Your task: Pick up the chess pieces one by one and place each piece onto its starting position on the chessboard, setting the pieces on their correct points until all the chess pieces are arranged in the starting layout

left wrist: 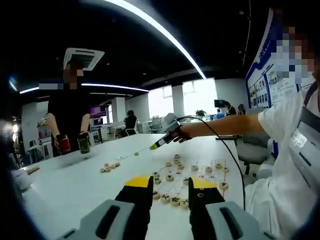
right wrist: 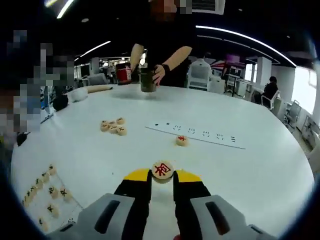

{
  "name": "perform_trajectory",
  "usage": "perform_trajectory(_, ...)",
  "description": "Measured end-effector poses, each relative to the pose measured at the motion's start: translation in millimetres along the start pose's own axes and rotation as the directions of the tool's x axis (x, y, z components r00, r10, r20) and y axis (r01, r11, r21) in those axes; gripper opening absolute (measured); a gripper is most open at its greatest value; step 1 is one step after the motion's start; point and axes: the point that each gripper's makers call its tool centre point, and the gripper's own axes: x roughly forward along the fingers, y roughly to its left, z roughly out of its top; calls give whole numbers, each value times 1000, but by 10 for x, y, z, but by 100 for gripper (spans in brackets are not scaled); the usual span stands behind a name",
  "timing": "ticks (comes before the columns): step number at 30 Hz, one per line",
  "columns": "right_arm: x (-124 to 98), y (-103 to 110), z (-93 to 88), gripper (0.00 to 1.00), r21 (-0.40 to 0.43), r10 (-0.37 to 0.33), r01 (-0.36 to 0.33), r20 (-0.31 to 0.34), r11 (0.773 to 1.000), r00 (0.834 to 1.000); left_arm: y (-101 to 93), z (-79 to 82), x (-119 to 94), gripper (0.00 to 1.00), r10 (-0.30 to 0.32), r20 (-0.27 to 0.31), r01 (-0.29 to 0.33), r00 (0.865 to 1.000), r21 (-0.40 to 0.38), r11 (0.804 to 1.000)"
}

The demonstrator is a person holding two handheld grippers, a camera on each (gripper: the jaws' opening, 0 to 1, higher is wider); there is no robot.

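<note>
Wooden and round, the red-marked chess piece (right wrist: 162,171) sits clamped between the yellow tips of your right gripper (right wrist: 162,176). Beyond it, another piece (right wrist: 182,141) lies beside a white power strip (right wrist: 195,133), with a small cluster of pieces (right wrist: 113,126) further left. Your left gripper (left wrist: 170,183) is parted and empty, the chessboard (left wrist: 192,176) just ahead.

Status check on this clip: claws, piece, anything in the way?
Right claw shut on a red-marked chess piece above the table. Left claw open, empty, above the chessboard. One loose piece ahead, small cluster left.
</note>
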Motion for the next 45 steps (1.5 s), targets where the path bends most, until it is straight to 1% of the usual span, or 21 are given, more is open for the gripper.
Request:
perform_trajectory(3, -188, 30, -31, 19, 23, 15, -15, 24, 1000, 1000, -4, -2, 8, 30, -2, -3, 2, 1000, 2, 1000)
perform_trajectory(6, -318, 13, -79, 19, 27, 17, -18, 30, 999, 999, -11, -9, 15, 30, -4, -6, 4, 1000, 3, 1000)
perform_trajectory(8, -428, 39, -133, 19, 28, 21, -22, 29, 999, 999, -11, -11, 20, 30, -3, -6, 3, 1000, 1, 1000)
perform_trajectory(9, -496, 89, -157, 19, 33, 27, -28, 34, 999, 999, -14, -13, 23, 30, -4, -8, 4, 1000, 2, 1000)
perform_trajectory(12, -623, 120, -179, 19, 36, 40, -42, 46, 998, 998, -30, -5, 25, 30, -8, -6, 8, 1000, 4, 1000)
perform_trajectory(14, -728, 194, -211, 19, 38, 52, -54, 54, 998, 997, -36, -3, 26, 30, -10, -6, 10, 1000, 6, 1000)
perform_trajectory(18, -906, 300, -315, 19, 25, 61, -63, 63, 998, 996, -28, -7, 31, 30, -9, -8, 9, 1000, 4, 1000)
perform_trajectory(24, -1101, 362, -435, 19, 25, 72, -74, 73, 997, 995, -46, -3, 37, 30, -14, -9, 14, 1000, 8, 1000)
perform_trajectory(25, -1122, 332, -445, 19, 28, 73, -75, 75, 997, 995, -45, -6, 40, 30, -14, -10, 14, 1000, 7, 1000)
perform_trajectory(28, -1222, 304, -515, 19, 61, 75, -81, 94, 995, 993, -46, -11, 51, 30, -15, -12, 15, 1000, 6, 1000)
perform_trajectory(29, -1259, 355, -576, 19, 66, 76, -82, 95, 994, 993, -49, -9, 54, 30, -15, -11, 15, 1000, 6, 1000)
perform_trajectory(30, -1282, 374, -632, 19, 69, 77, -83, 93, 994, 993, -55, -7, 57, 30, -16, -11, 17, 1000, 7, 1000)
perform_trajectory(32, -1309, 313, -707, 19, 76, 77, -83, 84, 994, 993, -76, -7, 67, 30, -24, -13, 24, 1000, 10, 1000)
perform_trajectory(35, -1356, 280, -844, 19, 81, 75, -81, 78, 993, 994, -85, -20, 89, 30, -27, -18, 28, 999, 13, 1000)
perform_trajectory(38, -1331, 208, -961, 19, 95, 70, -76, 63, 993, 996, -74, -27, 97, 30, -26, -20, 26, 999, 9, 1000)
perform_trajectory(40, -1309, 203, -1041, 19, 103, 73, -78, 46, 992, 996, -71, -37, 97, 30, -25, -23, 25, 999, 8, 1000)
perform_trajectory(43, -1281, 230, -1134, 19, 95, 80, -82, 24, 992, 997, -75, -36, 90, 30, -26, -22, 26, 999, 9, 1000)
perform_trajectory(45, -1269, 249, -1171, 19, 59, 77, -77, 8, 995, 997, -69, -31, 88, 30, -24, -19, 24, 1000, 7, 1000)
